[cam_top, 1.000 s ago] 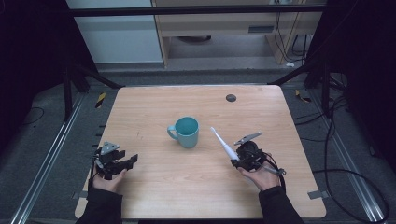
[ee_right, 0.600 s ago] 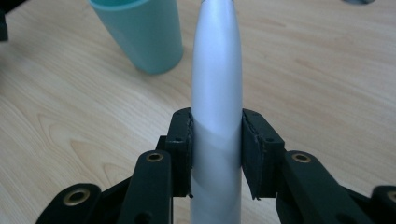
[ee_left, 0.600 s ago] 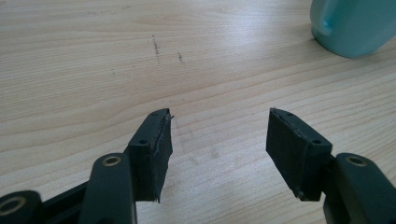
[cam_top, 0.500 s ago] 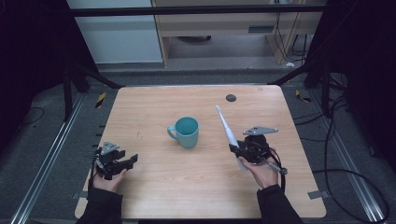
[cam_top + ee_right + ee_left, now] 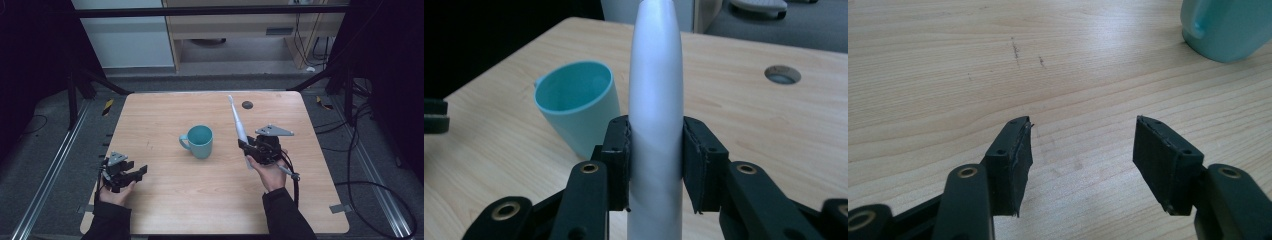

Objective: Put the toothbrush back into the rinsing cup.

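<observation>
No legible text, labels, brands or numbers.
The teal mug (image 5: pixel 199 140), the white slender object (image 5: pixel 655 125) and the wooden table (image 5: pixel 165 200) bear no readable marking; yellow-black striped tape (image 5: pixel 107 106) on the floor, far left, carries no writing.

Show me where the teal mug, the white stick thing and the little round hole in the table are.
teal mug (image 5: pixel 201 142), high view, on its outer wall.
white stick (image 5: pixel 656 95), right gripper view, on its shaft just above the right claw's jaws.
round hole (image 5: pixel 247 104), high view, on its dark centre.
</observation>
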Available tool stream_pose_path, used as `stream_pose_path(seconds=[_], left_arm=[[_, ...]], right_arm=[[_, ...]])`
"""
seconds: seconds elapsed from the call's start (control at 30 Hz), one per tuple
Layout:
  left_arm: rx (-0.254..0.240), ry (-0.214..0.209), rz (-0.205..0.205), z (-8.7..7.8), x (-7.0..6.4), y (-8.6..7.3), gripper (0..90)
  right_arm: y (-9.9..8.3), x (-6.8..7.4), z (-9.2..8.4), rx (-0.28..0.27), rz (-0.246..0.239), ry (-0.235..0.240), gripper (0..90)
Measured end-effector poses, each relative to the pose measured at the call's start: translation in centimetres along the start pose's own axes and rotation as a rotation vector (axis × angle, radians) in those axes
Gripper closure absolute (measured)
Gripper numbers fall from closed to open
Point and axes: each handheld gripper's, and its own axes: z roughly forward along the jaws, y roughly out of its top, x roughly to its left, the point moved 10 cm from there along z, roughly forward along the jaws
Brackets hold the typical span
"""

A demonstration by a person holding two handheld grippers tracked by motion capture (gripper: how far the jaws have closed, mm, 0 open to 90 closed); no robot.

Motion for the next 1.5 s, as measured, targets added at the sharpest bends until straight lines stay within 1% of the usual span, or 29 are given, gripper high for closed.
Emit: stream_pose_path(seconds=[0.03, 0.1, 0.13, 0.17, 0.37, 0.53, 0.7, 0.8, 0.83, 0.9, 1.0, 1.1, 1.17, 1.27, 1.5], left_arm=[[0.0, 0.0, 0.0, 0.0, 0.0, 0.0, 40.0], [-0.001, 0.0, -0.001, 0.0, 0.0, 0.0, 40.0], [-0.001, 0.0, -0.001, 0.0, 0.0, 0.0, 40.0], [-0.001, -0.001, -0.002, 0.0, 0.1, 0.0, 40.0], [-0.001, -0.001, -0.004, 0.0, 0.1, 0.0, 40.1], [0.001, 0.001, -0.005, 0.0, 0.1, 0.0, 40.1], [0.0, 0.001, -0.007, 0.0, 0.2, 0.0, 40.1], [0.0, 0.0, -0.007, 0.0, 0.1, 0.0, 40.1], [0.0, 0.001, -0.006, 0.1, 0.2, 0.0, 40.1], [0.0, 0.001, -0.007, 0.1, 0.2, 0.0, 40.1], [-0.001, -0.001, -0.009, 0.1, 0.2, 0.0, 40.2], [-0.002, 0.0, -0.009, 0.1, 0.2, 0.0, 40.2], [-0.002, 0.0, -0.008, 0.1, 0.2, 0.0, 40.2], [-0.003, 0.0, -0.009, 0.1, 0.2, 0.0, 40.2], [-0.004, 0.0, -0.011, 0.1, 0.2, 0.0, 40.2]], right_arm=[[0.6, 0.2, 0.2, -0.027, -0.004, -0.01, 66.4], [1.3, 0.4, 0.4, -0.055, 0.006, -0.013, 66.4], [1.3, 0.4, 0.4, -0.055, 0.006, -0.013, 66.4], [1.8, 0.6, 0.7, -0.075, 0.008, -0.018, 66.4], [3.0, 1.2, 1.6, -0.118, 0.019, -0.004, 66.4], [3.9, 1.5, 2.4, -0.156, 0.031, -0.006, 66.4], [4.6, 1.8, 2.9, -0.179, 0.038, -0.003, 66.4], [5.1, 2.1, 3.4, -0.199, 0.055, 0.007, 66.4], [5.3, 2.2, 3.8, -0.207, 0.059, 0.011, 66.4], [5.3, 2.4, 3.9, -0.207, 0.061, 0.013, 66.4], [5.5, 2.9, 4.7, -0.208, 0.063, 0.027, 66.4], [6.0, 3.5, 5.4, -0.22, 0.067, 0.036, 66.4], [6.2, 3.7, 5.5, -0.222, 0.067, 0.037, 66.4], [6.7, 4.2, 6.1, -0.233, 0.079, 0.05, 66.4], [7.4, 5.0, 7.2, -0.24, 0.072, 0.059, 66.4]])
